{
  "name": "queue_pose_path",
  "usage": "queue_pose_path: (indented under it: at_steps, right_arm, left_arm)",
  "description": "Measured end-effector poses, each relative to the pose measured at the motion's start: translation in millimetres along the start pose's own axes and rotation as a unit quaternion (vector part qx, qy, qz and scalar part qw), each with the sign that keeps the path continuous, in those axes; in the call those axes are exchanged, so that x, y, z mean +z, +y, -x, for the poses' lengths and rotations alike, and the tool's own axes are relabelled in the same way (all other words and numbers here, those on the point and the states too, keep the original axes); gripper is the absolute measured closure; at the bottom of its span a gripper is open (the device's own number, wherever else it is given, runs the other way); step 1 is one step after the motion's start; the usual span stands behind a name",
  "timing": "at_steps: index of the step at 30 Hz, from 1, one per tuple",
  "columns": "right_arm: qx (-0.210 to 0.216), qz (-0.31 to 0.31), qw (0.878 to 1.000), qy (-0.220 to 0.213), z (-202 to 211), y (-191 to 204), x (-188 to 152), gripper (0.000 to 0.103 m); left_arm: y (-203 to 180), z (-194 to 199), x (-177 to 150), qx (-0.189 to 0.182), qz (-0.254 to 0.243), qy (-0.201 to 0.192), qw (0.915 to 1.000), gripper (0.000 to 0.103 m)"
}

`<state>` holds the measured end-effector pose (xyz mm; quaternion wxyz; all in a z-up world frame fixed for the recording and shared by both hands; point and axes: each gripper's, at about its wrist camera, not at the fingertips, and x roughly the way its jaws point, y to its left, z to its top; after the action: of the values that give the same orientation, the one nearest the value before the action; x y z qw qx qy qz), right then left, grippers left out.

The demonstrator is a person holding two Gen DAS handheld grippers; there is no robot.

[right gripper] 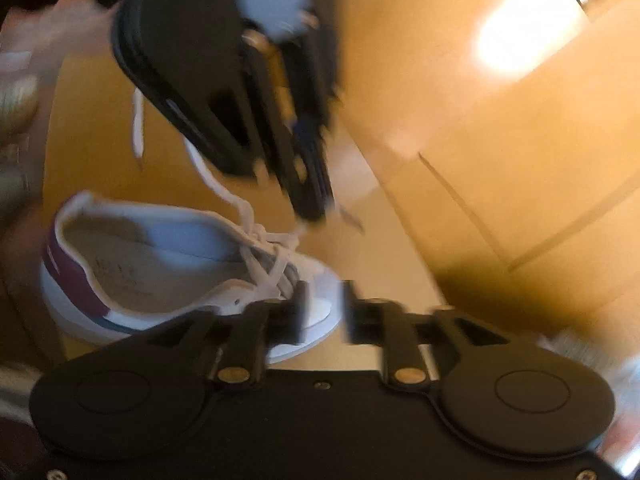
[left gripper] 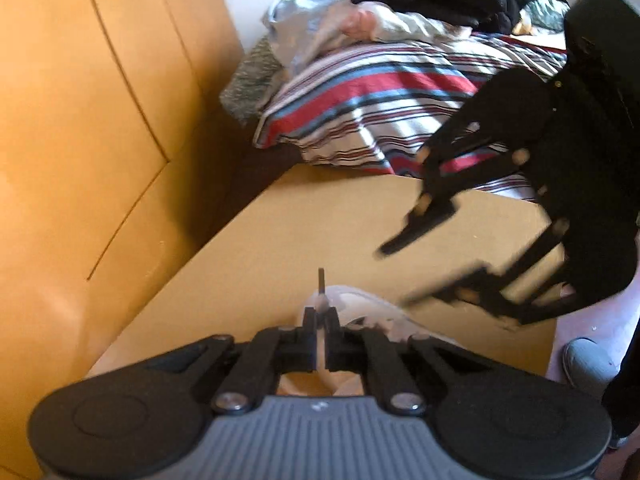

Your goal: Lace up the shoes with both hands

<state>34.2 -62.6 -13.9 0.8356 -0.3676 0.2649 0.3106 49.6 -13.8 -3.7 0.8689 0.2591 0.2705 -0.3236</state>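
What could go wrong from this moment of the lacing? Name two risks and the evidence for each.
1. The left gripper pinches a white lace and holds it raised above the shoe; pulling harder might tip or drag the shoe, which nothing holds down.
2. The right gripper is open and close beside the left one; both views are blurred, so the grippers may collide.

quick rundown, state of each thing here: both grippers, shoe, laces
left gripper: shut on a lace end, raised above the shoe
right gripper: open, holding nothing
white shoe: upright on the wooden surface, partly laced
laces: untied, one end pulled up, other end loose
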Motion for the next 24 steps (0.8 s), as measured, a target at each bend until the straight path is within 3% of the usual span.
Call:
queue_pose_path:
  at_steps: [3, 7, 15, 21, 24]
  right_arm:
    - [0.076, -0.135, 0.988, -0.015, 10, -16, -3, 0.061]
    - [0.082, -0.182, 0.98, -0.001, 0, -11, -1, 0.061]
    - [0.091, -0.195, 0.977, 0.009, -4, 5, -5, 0.064]
    - [0.055, -0.177, 0.982, 0.041, -3, -1, -19, 0.064]
    - [0.065, -0.194, 0.979, 0.018, 6, -5, -20, 0.064]
  left_arm:
    - [-2, 10, -6, -0.007, -0.004, -0.019, 0.9998, 0.1]
    - [-13, 10, -7, 0.001, -0.017, -0.036, 0.9992, 0.1]
    - [-38, -13, -9, -0.059, -0.037, -0.026, 0.9972, 0.1]
    - [-44, -19, -13, -0.057, -0.049, -0.001, 0.9972, 0.1]
    - [-42, -15, -15, -0.048, -0.045, 0.0, 0.9979, 0.1]
